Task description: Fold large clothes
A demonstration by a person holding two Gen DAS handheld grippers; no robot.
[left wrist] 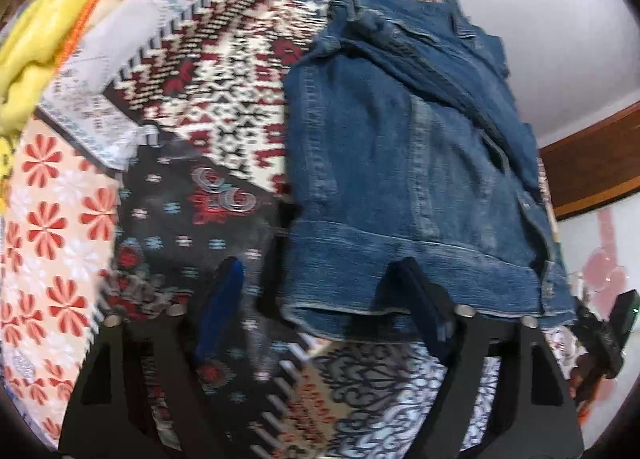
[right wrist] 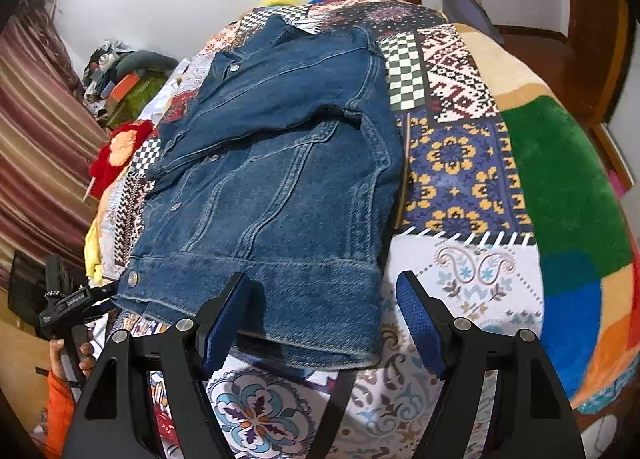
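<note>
Lying flat on the bed, the denim jacket is partly folded: one sleeve is drawn across the chest, its cuff reaching the jacket's right edge, and the collar points toward the far wall. Its hem band runs along the near side, with a metal button at the left corner, and the hem's near edge sits just short of the bed's near side.

The right gripper hovers at that hem with its fingers spread wide and nothing between them; its left blue pad overlaps the hem in the view, while the right pad stands over bare quilt just beside the jacket's corner. The left gripper is likewise spread and holding nothing; the left-wrist view is blurred, and its right finger appears at the hem's edge, the left one over the quilt.

The patchwork quilt lies bare to the right of the jacket, a broad open strip before the multicoloured fleece blanket along the bed's far right. On the jacket's other side the quilt's margin is narrow. A yellow cloth is bunched at the bed's far corner in the left view.
</note>
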